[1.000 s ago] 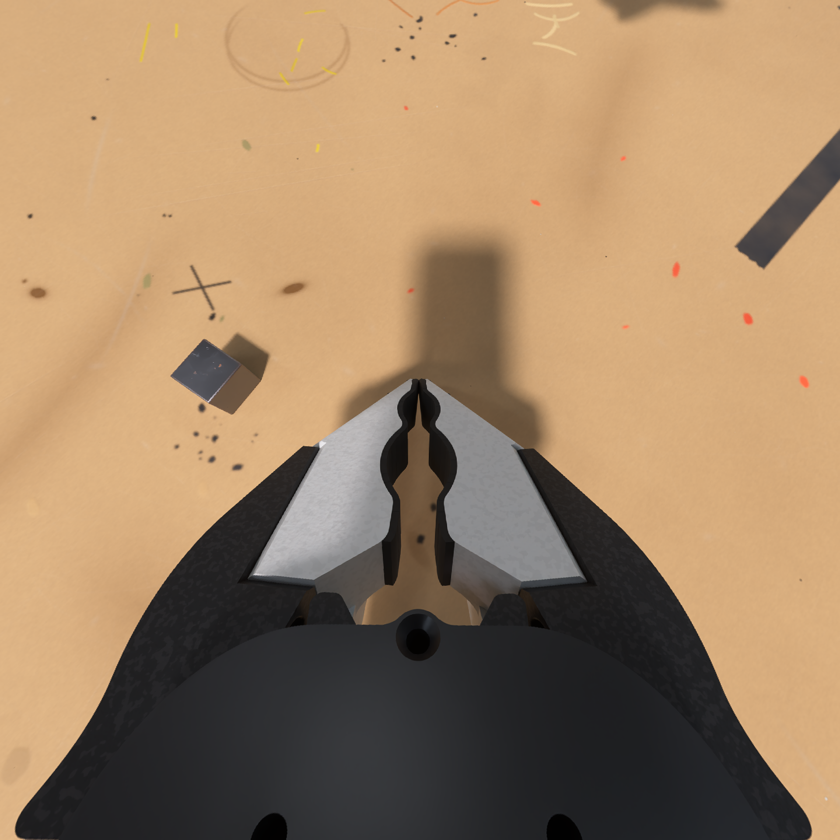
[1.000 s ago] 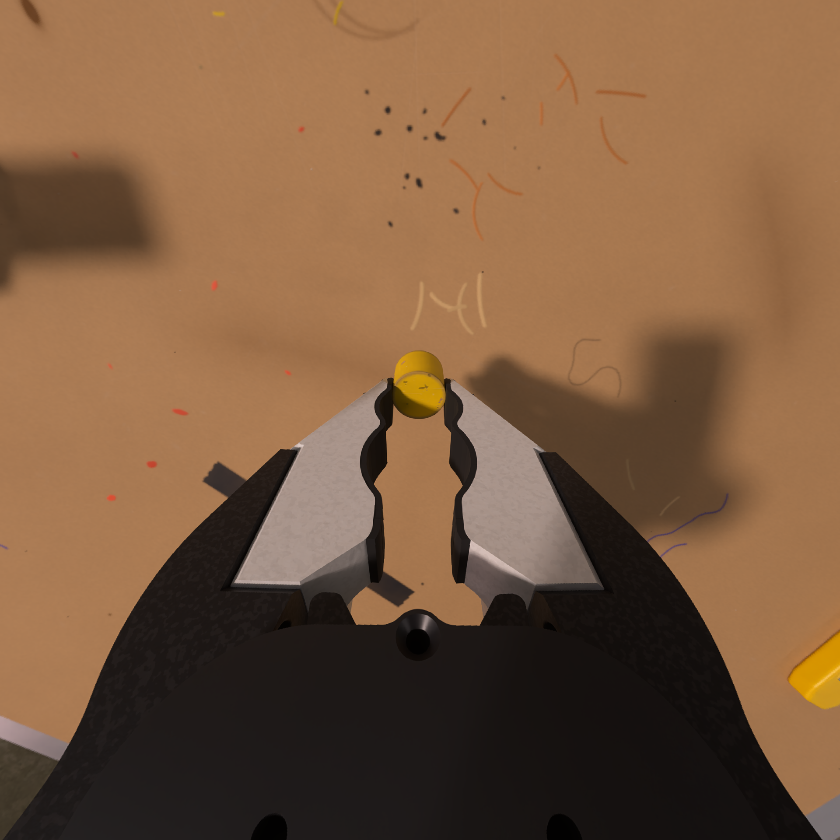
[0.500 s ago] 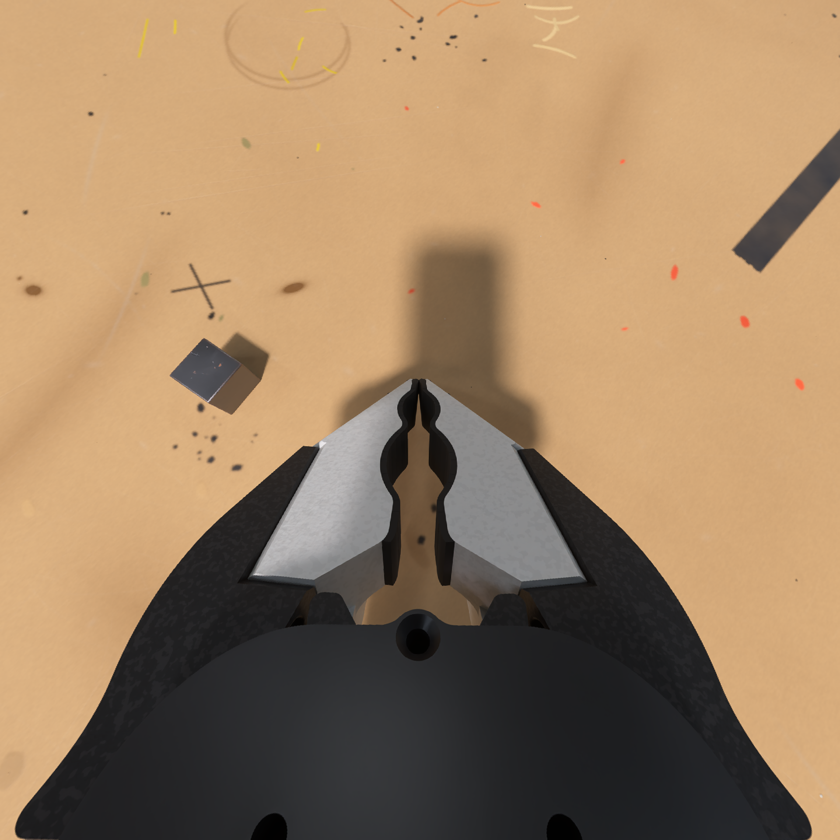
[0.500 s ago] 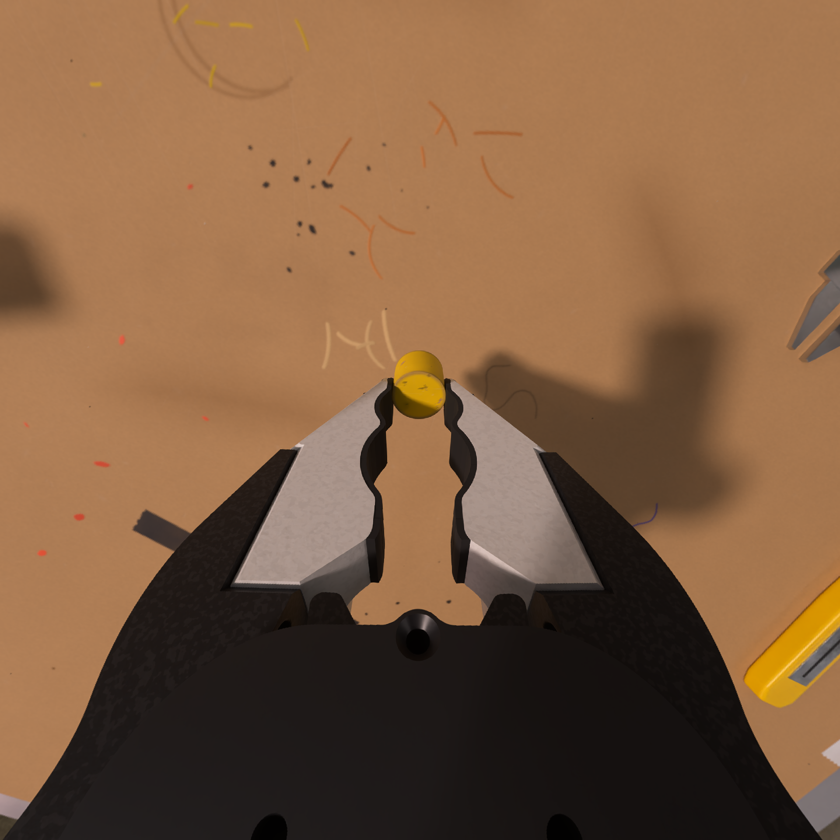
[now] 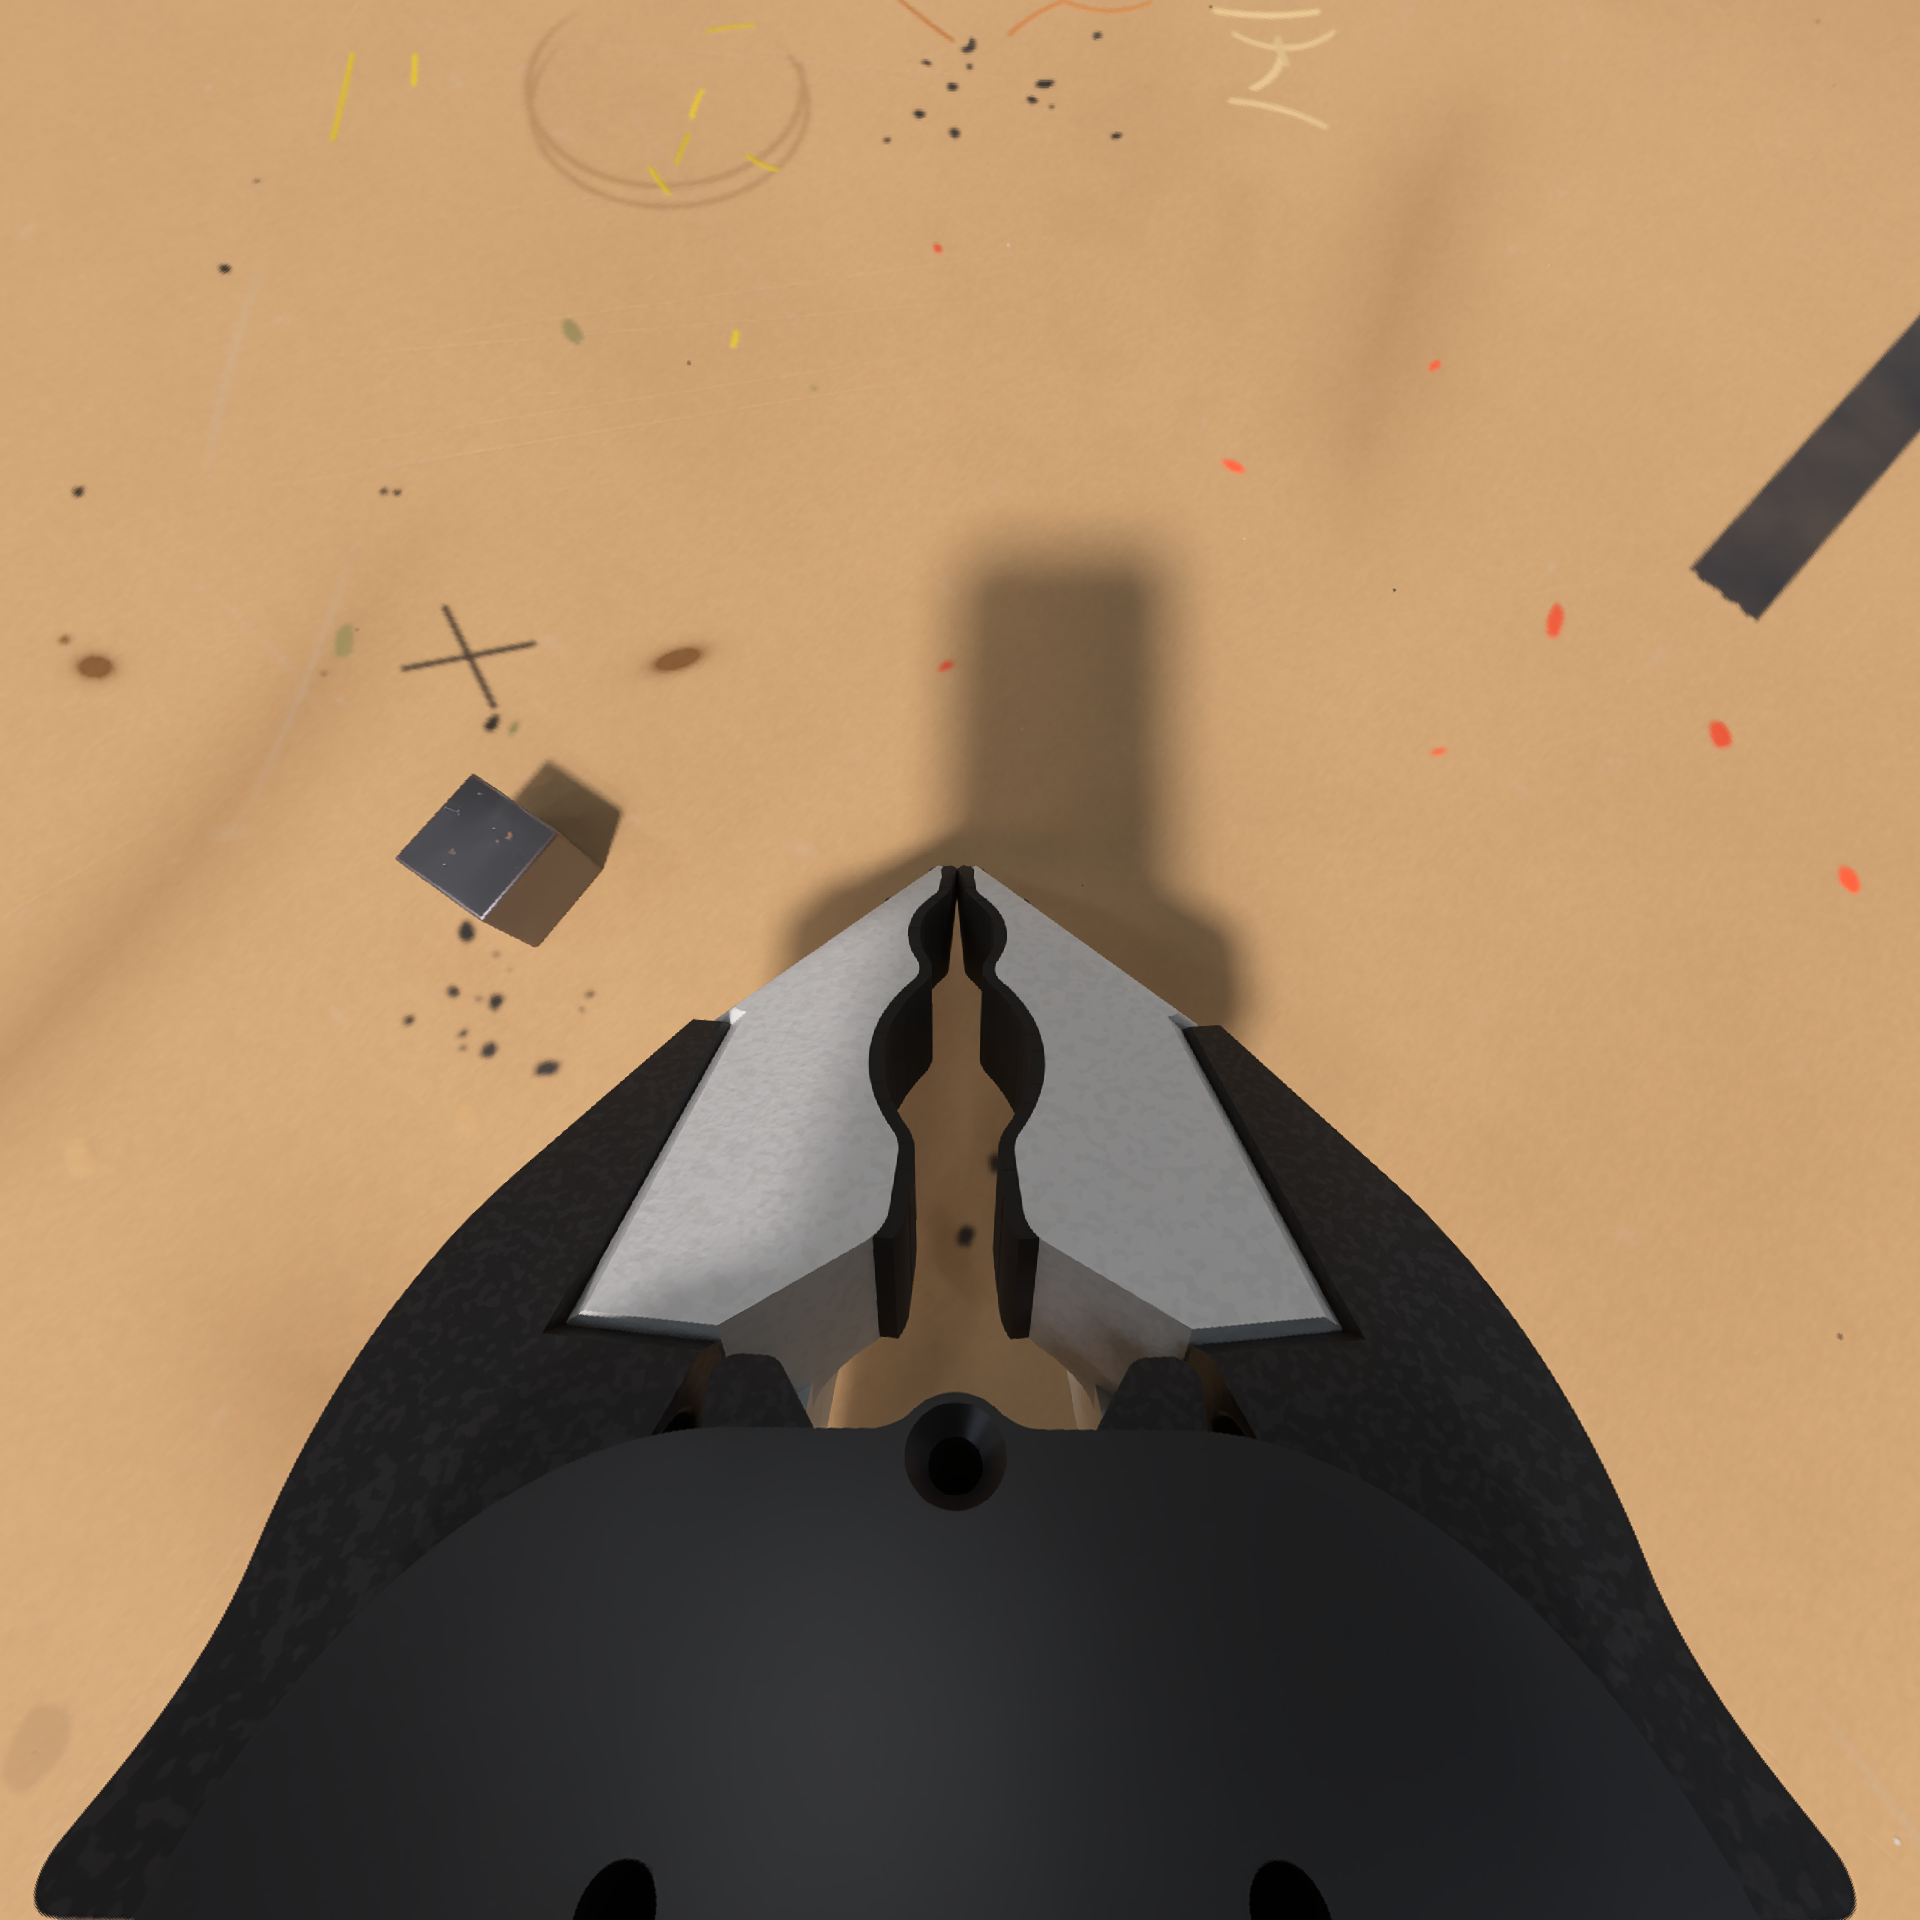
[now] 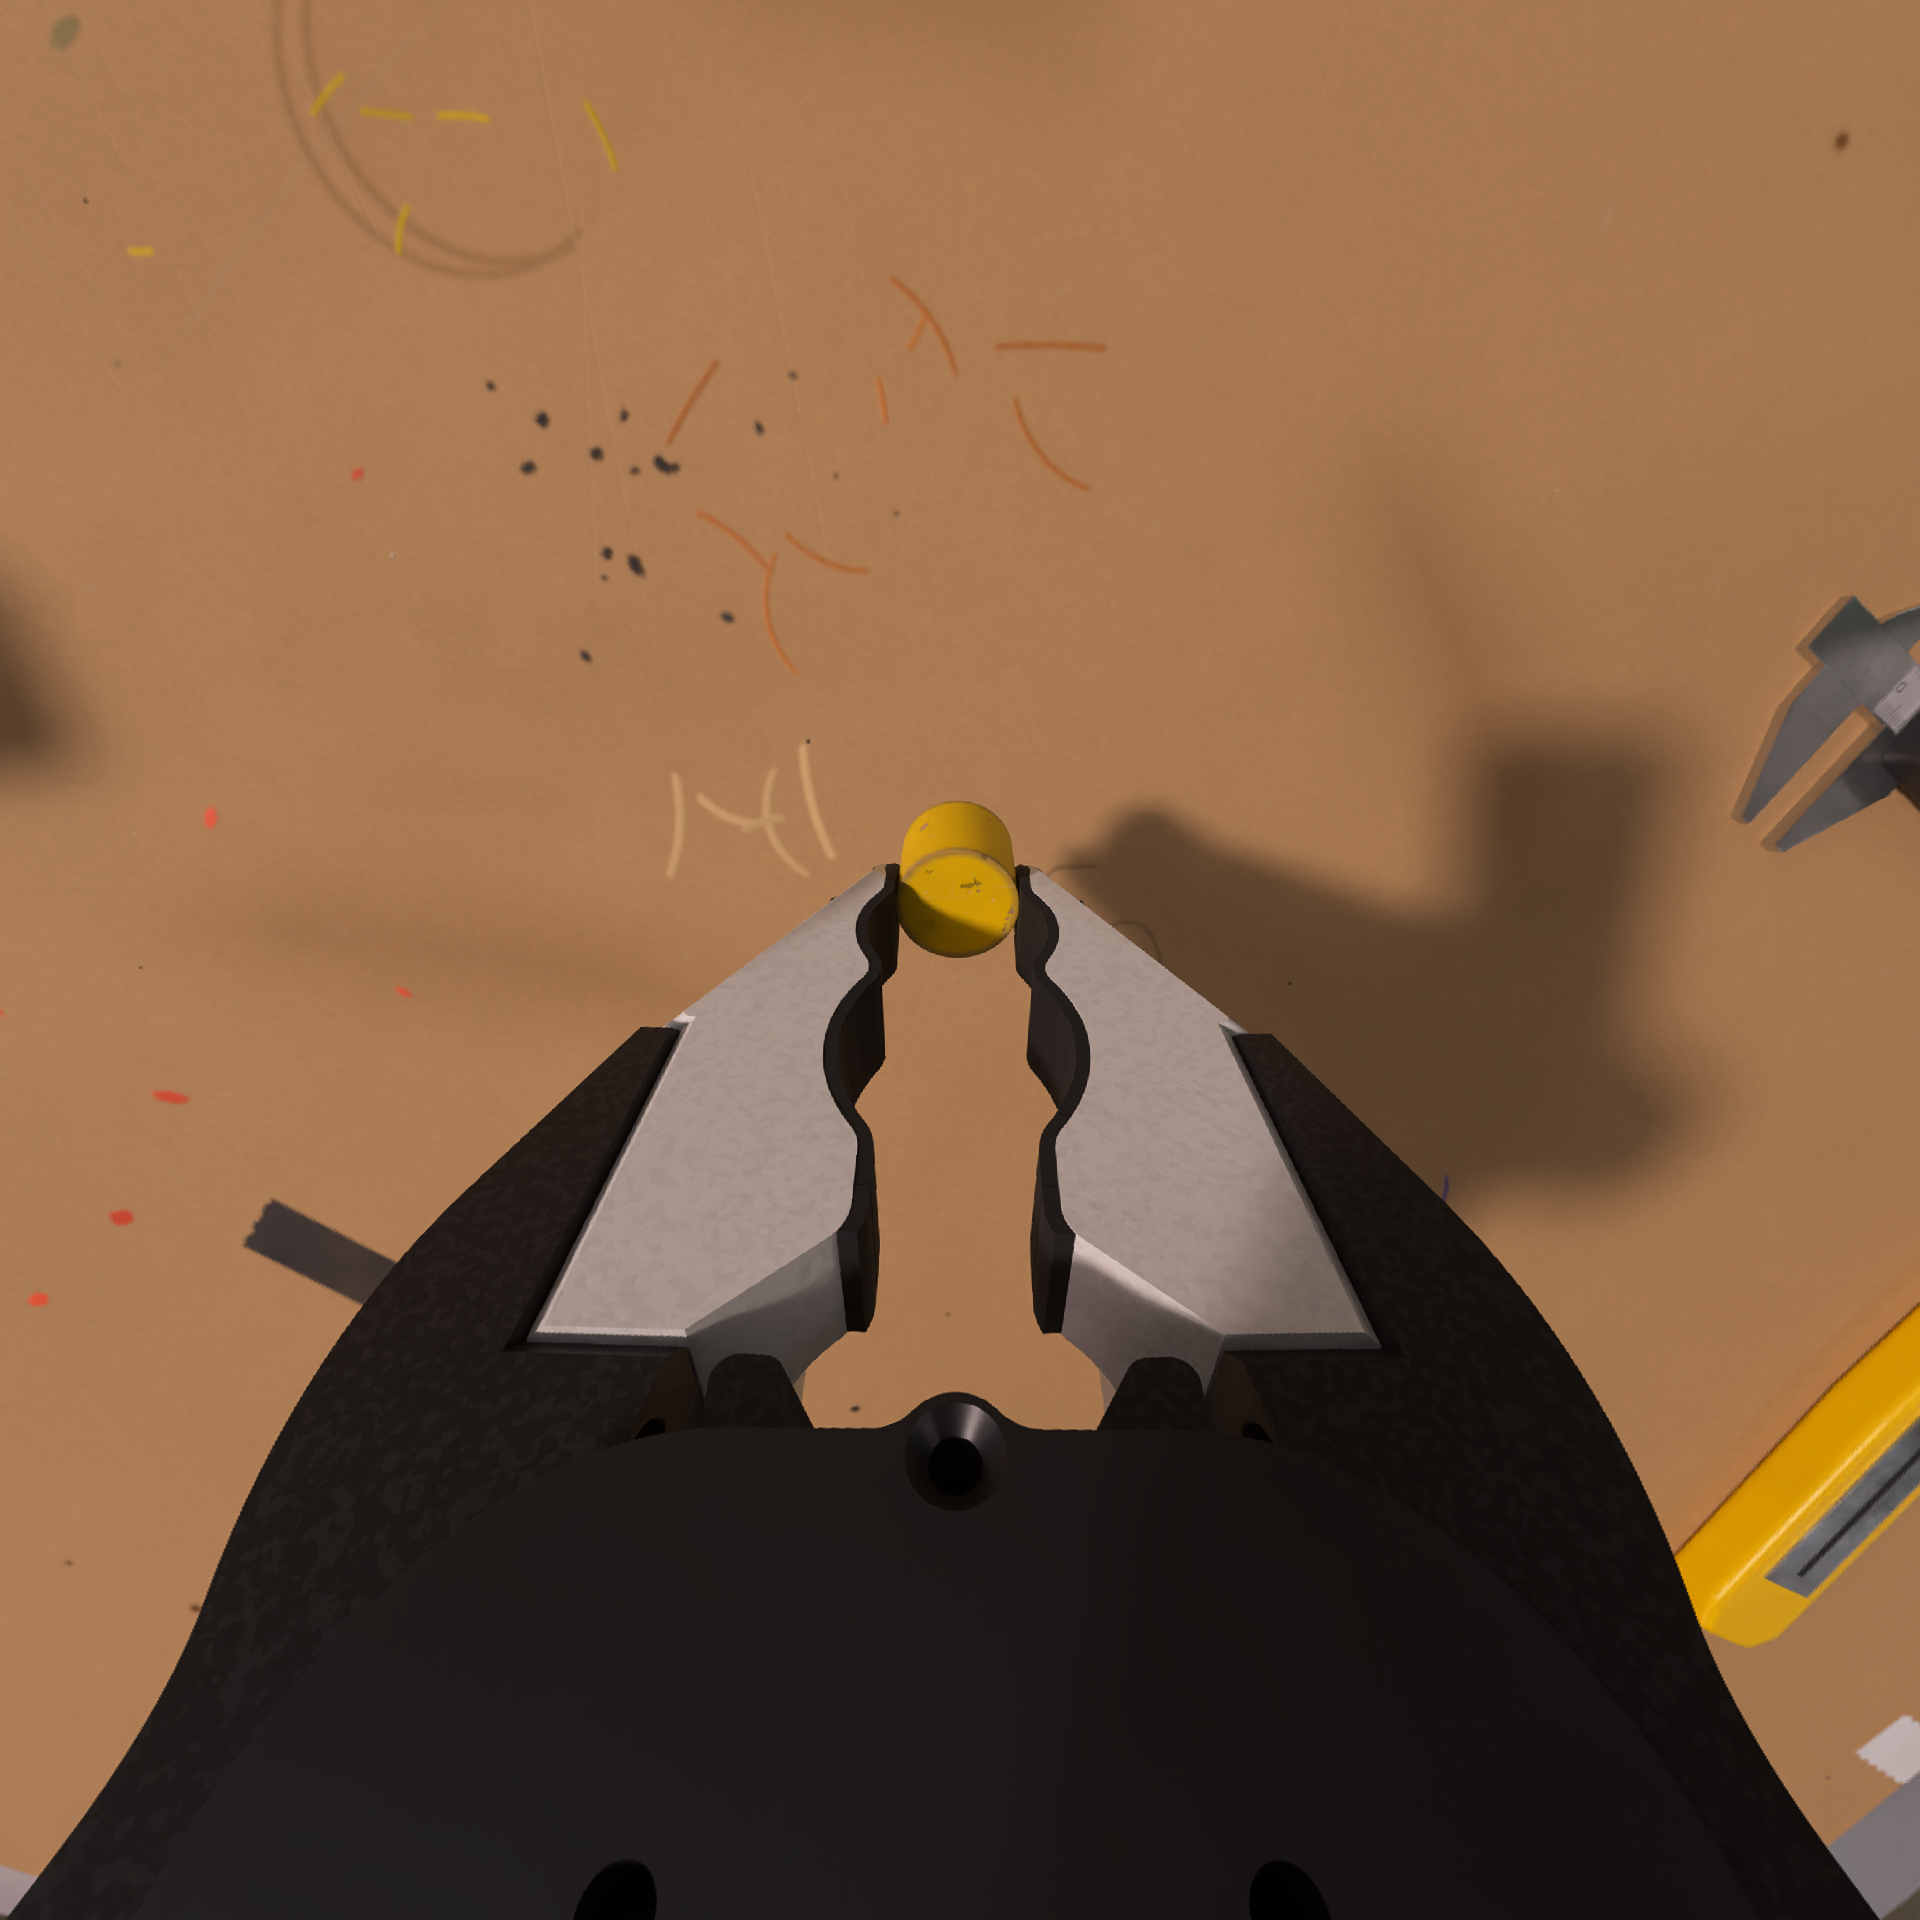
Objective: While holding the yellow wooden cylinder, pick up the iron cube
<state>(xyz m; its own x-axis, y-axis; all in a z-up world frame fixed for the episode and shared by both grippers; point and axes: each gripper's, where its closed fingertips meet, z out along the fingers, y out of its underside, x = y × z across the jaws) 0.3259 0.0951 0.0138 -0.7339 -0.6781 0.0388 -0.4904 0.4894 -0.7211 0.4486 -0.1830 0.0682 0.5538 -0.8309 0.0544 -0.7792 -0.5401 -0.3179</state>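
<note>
My right tongs [image 6: 956,883] grip the yellow cylinder [image 6: 956,883] at their tips, clear of the worktop [image 5: 1351,312]. My left tongs [image 5: 956,883] are clenched and empty; the iron cube [image 5: 499,857] sits near, at ten o'clock from them.

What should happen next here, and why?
Probably the left gripper should open its fingers and swing left toward the iron cube. Its jaws are shut on nothing, and the cube sits untouched on the table, off to their left. The right gripper already clamps the yellow wooden cylinder, so it should likely just keep holding.
</note>
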